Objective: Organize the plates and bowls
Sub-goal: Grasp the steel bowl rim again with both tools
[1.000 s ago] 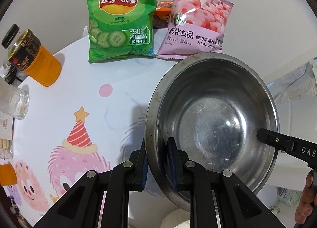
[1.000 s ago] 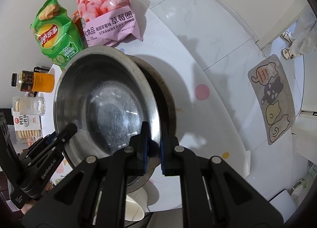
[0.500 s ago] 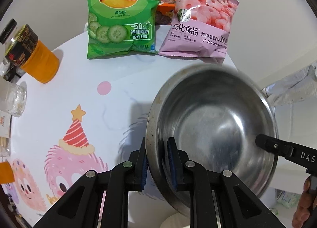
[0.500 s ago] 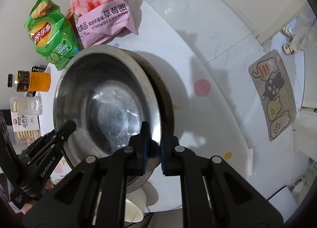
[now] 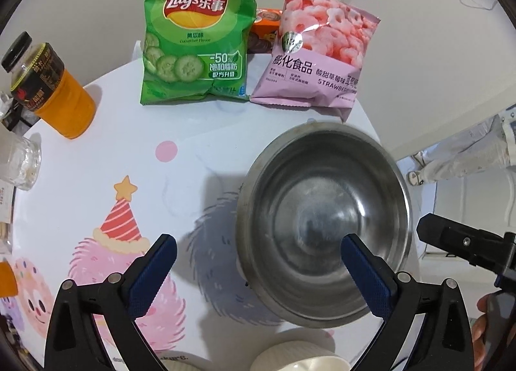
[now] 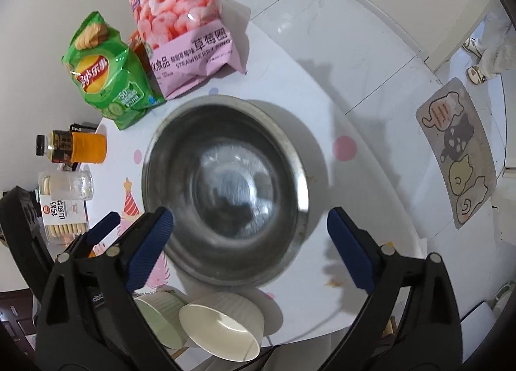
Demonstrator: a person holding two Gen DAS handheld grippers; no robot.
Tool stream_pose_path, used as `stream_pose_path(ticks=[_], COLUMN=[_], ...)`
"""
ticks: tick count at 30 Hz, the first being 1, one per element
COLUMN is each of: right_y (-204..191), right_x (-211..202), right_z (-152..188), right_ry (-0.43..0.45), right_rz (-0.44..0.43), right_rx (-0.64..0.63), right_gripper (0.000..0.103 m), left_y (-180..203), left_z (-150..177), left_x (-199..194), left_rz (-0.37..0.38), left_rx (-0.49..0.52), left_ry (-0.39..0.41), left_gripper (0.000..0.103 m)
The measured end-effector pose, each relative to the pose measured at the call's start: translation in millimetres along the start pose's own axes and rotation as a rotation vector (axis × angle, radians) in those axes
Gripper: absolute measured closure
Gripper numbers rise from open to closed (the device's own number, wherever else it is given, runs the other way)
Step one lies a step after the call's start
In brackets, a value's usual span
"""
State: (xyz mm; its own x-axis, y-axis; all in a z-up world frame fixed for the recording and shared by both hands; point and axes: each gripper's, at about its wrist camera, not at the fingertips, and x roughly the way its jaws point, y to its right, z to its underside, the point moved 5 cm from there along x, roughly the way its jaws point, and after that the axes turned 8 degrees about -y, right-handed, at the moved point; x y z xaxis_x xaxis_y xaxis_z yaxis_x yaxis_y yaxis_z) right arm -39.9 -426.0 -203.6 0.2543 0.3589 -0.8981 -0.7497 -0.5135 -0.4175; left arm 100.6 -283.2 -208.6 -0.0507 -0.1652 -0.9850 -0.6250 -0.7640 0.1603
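A steel bowl [image 5: 322, 222] sits nested in another steel bowl on the round white table [image 5: 96, 151]; it also shows in the right wrist view [image 6: 225, 184]. My left gripper [image 5: 258, 271] is open and empty, its jaws wide apart over the bowl's near left rim. My right gripper [image 6: 250, 242] is open and empty above the bowl's near rim. A white ribbed bowl [image 6: 225, 322] and a pale green ribbed bowl [image 6: 158, 316] lie tipped at the table's near edge. The white bowl's rim shows in the left wrist view [image 5: 296, 358].
A green chip bag [image 5: 196, 32] and a pink snack bag [image 5: 319, 48] stand at the back. An orange drink bottle [image 5: 51, 87] and a glass jar [image 5: 16, 158] stand at the left. A biscuit box [image 6: 64, 216] lies nearby. The table edge is close on the right.
Both grippers have opened and let go of the steel bowl, which has dropped into the bowl under it. Both grippers have drawn back a little.
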Motion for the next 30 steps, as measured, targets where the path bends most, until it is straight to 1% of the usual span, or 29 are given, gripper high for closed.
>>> stream_pose_path(ticks=[8,16,20,26,30], right_y=[6.2,10.4,15.2,24.4,29.4], right_x=[-1.1,2.4,9.8,28.9,40.3], right_z=[5.2,6.6,2.1,-8.7,-14.9], right_ry=[0.008,0.003,-0.016,-0.058,-0.091], right_rz=[-0.01,-0.013,-0.006,0.004,0.019], right_rx=[0.028,0.037,0.044,0.06,0.064], right_gripper=[0.006,0.006,0.006,0.006,0.006], left_y=[1.4,1.9,-0.3,-2.9,-3.1], left_z=[5.0,4.7,3.6,-1.5,-6.0], left_x=[-10.8,-7.5,0.9,25.1,36.8], left_rz=[0.007,0.008,0.009,0.018,0.023], left_rx=[0.002,0.003,-0.011,-0.025,-0.035], left_ry=[0.009,0.0,-0.019,-0.07,-0.084], left_gripper=[0.0,0.0,0.0,0.0,0.0])
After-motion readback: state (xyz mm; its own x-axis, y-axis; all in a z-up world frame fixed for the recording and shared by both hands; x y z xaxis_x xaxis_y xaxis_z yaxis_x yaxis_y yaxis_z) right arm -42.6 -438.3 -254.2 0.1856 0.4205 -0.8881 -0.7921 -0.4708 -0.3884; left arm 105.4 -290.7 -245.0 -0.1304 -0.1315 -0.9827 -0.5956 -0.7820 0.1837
